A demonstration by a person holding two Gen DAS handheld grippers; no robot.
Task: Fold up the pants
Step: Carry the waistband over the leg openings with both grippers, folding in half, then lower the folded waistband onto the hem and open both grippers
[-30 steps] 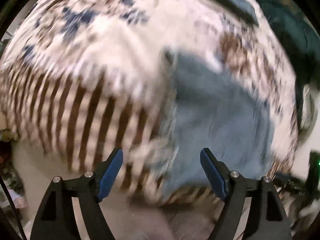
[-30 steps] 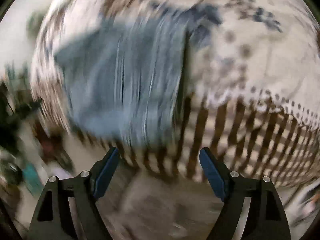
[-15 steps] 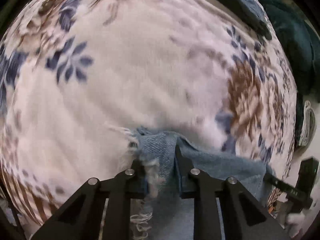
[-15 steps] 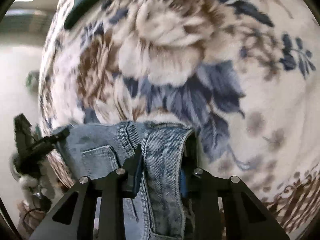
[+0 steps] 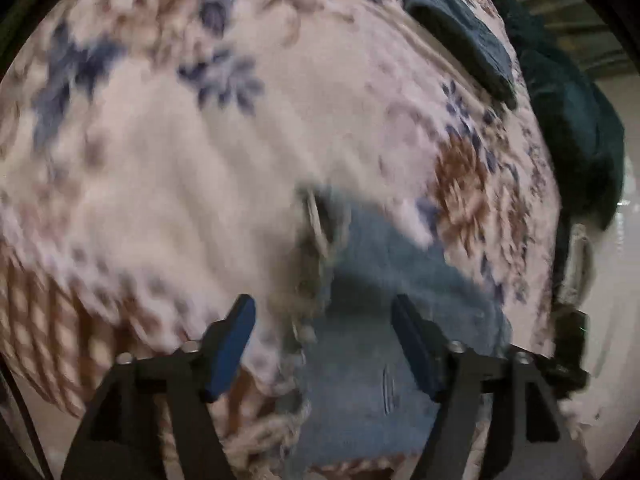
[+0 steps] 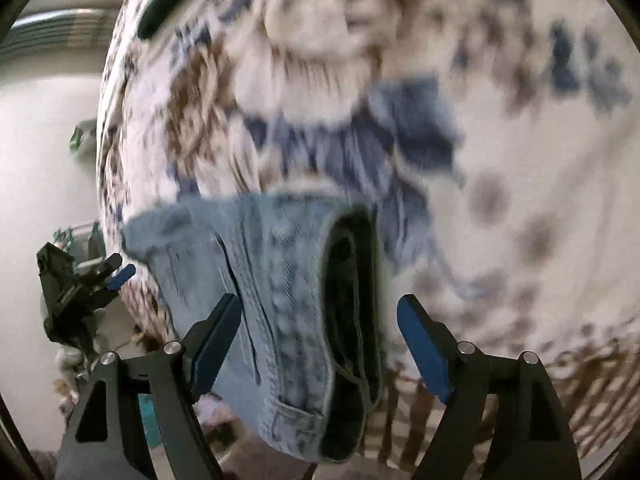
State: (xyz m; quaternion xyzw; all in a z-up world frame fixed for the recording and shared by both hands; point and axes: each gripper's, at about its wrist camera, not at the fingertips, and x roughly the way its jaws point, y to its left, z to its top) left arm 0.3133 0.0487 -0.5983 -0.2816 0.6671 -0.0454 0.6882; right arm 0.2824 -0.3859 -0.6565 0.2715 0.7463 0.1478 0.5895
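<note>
Left claw (image 5: 322,344) wide open, blue pads spread, nothing between them; it hangs just above the jeans (image 5: 372,332), not touching as far as the blur lets me tell. Right claw (image 6: 320,340) also wide open, empty, fingers apart on either side of the waistband, no contact visible.

Jeans: light blue denim, lying on the floral blanket (image 5: 192,184) near its striped front edge. From the left wrist view they are a blurred blue patch with a frayed, whitish hem on the left side, running under and past the claw. From the right wrist view the jeans (image 6: 256,280) look folded over, the waistband opening (image 6: 348,300) gaping as a dark slot, a belt loop near the lower end, a seam or pocket line on the left panel (motion blur heavy in both views). The lower end of the denim hangs over the blanket edge.

The left claw (image 6: 116,272) shows at the far left of the right wrist view, beside the jeans' corner. A dark teal cloth (image 5: 460,36) lies on the blanket's far side, well apart from the jeans.
</note>
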